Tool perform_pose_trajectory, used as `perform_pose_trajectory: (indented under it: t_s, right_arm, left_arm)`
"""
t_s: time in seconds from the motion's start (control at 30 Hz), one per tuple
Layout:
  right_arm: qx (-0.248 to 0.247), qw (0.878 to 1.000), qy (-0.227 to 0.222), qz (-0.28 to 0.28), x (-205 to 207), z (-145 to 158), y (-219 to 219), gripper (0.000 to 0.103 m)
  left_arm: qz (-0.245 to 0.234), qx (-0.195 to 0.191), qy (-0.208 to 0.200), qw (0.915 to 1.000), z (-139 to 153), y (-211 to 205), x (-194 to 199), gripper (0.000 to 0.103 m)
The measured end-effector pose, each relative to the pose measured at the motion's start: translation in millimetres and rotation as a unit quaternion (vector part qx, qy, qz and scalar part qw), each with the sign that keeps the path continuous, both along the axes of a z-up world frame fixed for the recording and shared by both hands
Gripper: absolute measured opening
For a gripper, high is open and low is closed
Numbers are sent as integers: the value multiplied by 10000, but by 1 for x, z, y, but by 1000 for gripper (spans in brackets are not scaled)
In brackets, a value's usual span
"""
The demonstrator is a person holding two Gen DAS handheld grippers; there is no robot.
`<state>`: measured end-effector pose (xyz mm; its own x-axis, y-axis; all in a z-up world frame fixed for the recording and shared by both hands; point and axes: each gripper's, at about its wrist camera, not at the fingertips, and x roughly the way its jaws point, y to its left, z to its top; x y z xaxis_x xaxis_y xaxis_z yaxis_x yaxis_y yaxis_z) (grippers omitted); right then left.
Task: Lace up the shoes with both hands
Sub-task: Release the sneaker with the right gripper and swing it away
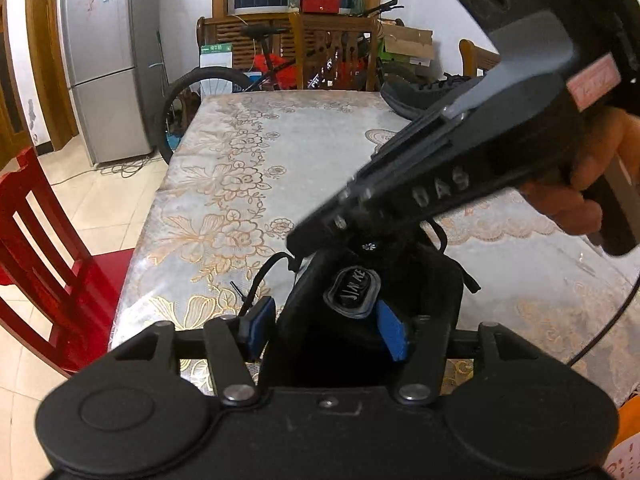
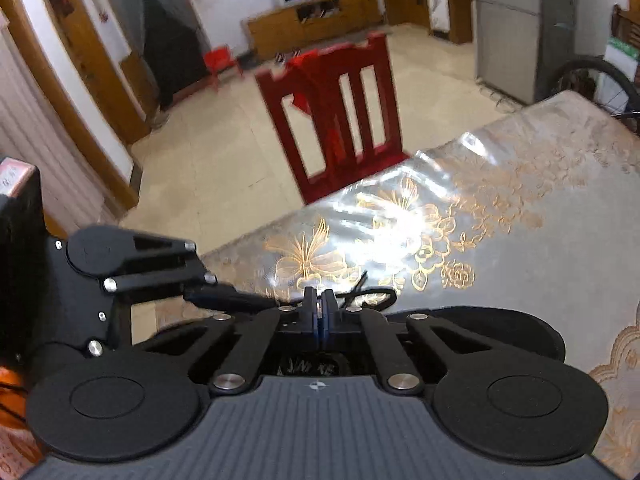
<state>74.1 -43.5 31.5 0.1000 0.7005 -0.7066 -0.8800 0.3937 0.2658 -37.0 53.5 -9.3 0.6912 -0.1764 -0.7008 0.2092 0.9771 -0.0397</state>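
Note:
A black shoe [image 1: 432, 280] stands on the table right in front of my left gripper [image 1: 327, 334]. Its tongue with an oval label [image 1: 352, 292] sits between the blue pads [image 1: 394, 336], which touch both sides of it. My right gripper [image 1: 296, 240] reaches in from the upper right, just above the shoe, held by a hand [image 1: 580, 184]. In the right wrist view the right gripper [image 2: 321, 312] is shut on the black lace [image 2: 372, 294], which loops off to the right. The left gripper [image 2: 240, 300] shows side-on at the left. The shoe is mostly hidden there.
A second dark shoe [image 1: 420, 96] lies at the table's far right. The table [image 1: 248, 168] carries a glossy flowered cloth. A red chair [image 1: 40, 240] [image 2: 336, 120] stands at its left edge. A fridge [image 1: 108, 60] and a bicycle [image 1: 208, 92] stand beyond.

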Motion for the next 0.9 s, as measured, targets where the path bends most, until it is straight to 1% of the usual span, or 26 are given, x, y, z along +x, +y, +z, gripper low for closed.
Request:
perform_pose_trajectory:
  t_s: [0.03,0.07,0.2,0.23,0.3,0.33,0.37,0.43,0.5,0.53,0.57,0.63,0.67,0.7,0.77,0.8,0.9]
  right_arm:
    - [106,9999,34,-84,3,4,-3,3]
    - [212,9996,68,-168,6,9,-6,0]
    - [636,9965,204,-504,18,26,-19,0]
    - [741,9952,238,-588,21,31,-22,5]
    - [952,9921,306,-755,27,40,-29,24]
    - [1057,9903,340,-838,30,44,-32,45]
    - [1148,9885,366,-910,32,48,-35,50]
    - [695,9962,85,-524,14,32,-30,50]
    - [426,9985,-157,-296,-1,14,-23,48]
    - [295,9989,-197,-306,-5,1,-17,27]
    - [417,9979,66,-500,1,-3,-17,2]
    - [678,9919,597,-888,13,-10,-16,2]
    - [1180,9824,945,-1093,21,3,-23,2]
    - [1824,9680,1154,-1277,28,22,-32,2]
    - [3013,9321,1424,-1419,41,67,-52,2]
    - [3509,9151,1425,-1384,44,88,-61,2]
    - [4513,8747,1352,-1135,47,143,-76,3]
  left_arm:
    - [-11,17,2,10000,0,0,0,53]
    - [-21,32,6,10000,0,0,-1,53]
    - [-23,7,42,10000,0,-1,1,54]
    - [-18,0,45,10000,0,-1,1,55]
    - [-15,-4,47,10000,0,-1,1,55]
    - [-16,0,46,10000,0,-1,1,56]
    - [-17,6,51,10000,0,0,1,56]
    - [-12,-9,75,10000,0,0,0,58]
    - [-35,12,97,9999,-1,-2,0,59]
    - [-56,37,103,9999,-1,-3,1,59]
    - [-78,62,109,9999,-2,-3,1,59]
    - [-117,89,134,9998,-2,-3,2,59]
    - [-134,98,147,9998,-3,-3,2,59]
    - [-128,65,170,9998,-3,-2,3,59]
    - [-111,23,183,9998,-3,-1,3,59]
    - [-103,11,181,9998,-3,-1,2,59]
    - [-100,-16,183,9998,-3,0,2,60]
